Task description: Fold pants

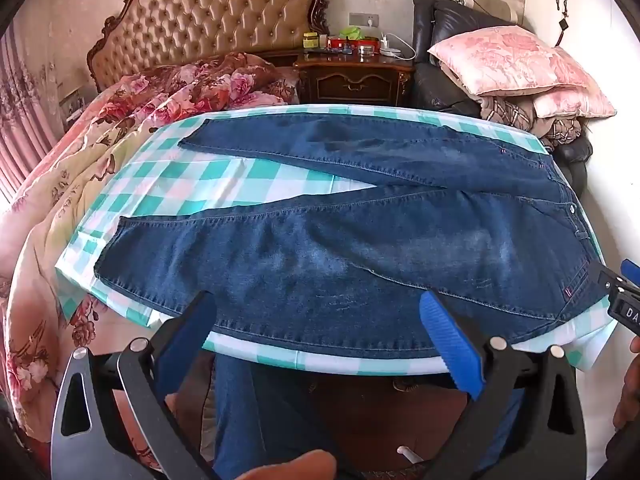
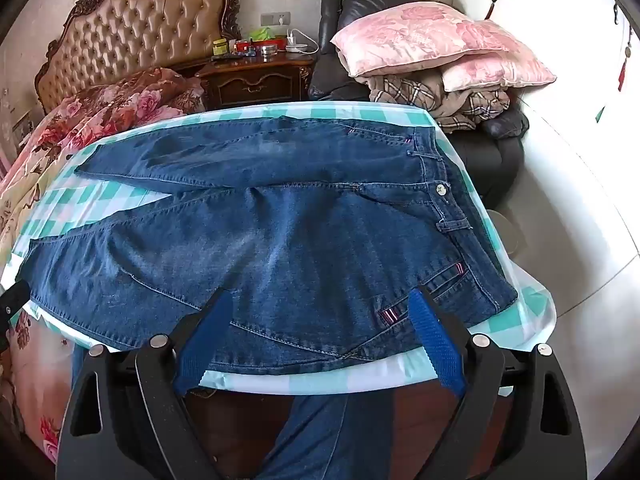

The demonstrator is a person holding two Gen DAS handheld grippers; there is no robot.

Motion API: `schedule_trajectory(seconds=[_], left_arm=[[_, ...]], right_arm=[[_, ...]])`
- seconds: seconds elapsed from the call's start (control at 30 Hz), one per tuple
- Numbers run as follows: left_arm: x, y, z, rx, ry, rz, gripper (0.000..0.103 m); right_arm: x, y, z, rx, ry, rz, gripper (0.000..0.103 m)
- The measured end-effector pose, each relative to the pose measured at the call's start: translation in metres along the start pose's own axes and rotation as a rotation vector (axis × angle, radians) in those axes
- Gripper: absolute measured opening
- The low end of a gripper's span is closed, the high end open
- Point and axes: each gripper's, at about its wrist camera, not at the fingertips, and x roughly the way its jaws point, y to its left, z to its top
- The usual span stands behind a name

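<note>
A pair of blue jeans (image 1: 340, 240) lies flat on a small table with a teal-and-white checked cloth (image 1: 224, 176), legs spread in a V to the left, waistband at the right. My left gripper (image 1: 320, 304) is open, above the near leg's lower edge, holding nothing. In the right wrist view the jeans (image 2: 280, 232) fill the table, and my right gripper (image 2: 320, 304) is open above the near hip by the striped pocket tab (image 2: 387, 315). The right gripper also shows at the right edge of the left wrist view (image 1: 624, 284).
A bed with a floral quilt (image 1: 100, 152) and tufted headboard (image 1: 208, 20) stands to the left. A dark wooden nightstand (image 1: 352, 76) is behind the table. A black chair piled with pink pillows (image 1: 508, 60) is at the back right. My legs are under the table's near edge.
</note>
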Motion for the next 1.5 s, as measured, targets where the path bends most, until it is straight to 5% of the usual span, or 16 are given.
schedule_trajectory(seconds=[1.5], left_arm=[[0.0001,-0.0013,0.0011,-0.010,0.009,-0.013,0.102]], right_arm=[[0.0026,-0.0005,-0.0021,0.003,0.005,0.008,0.086]])
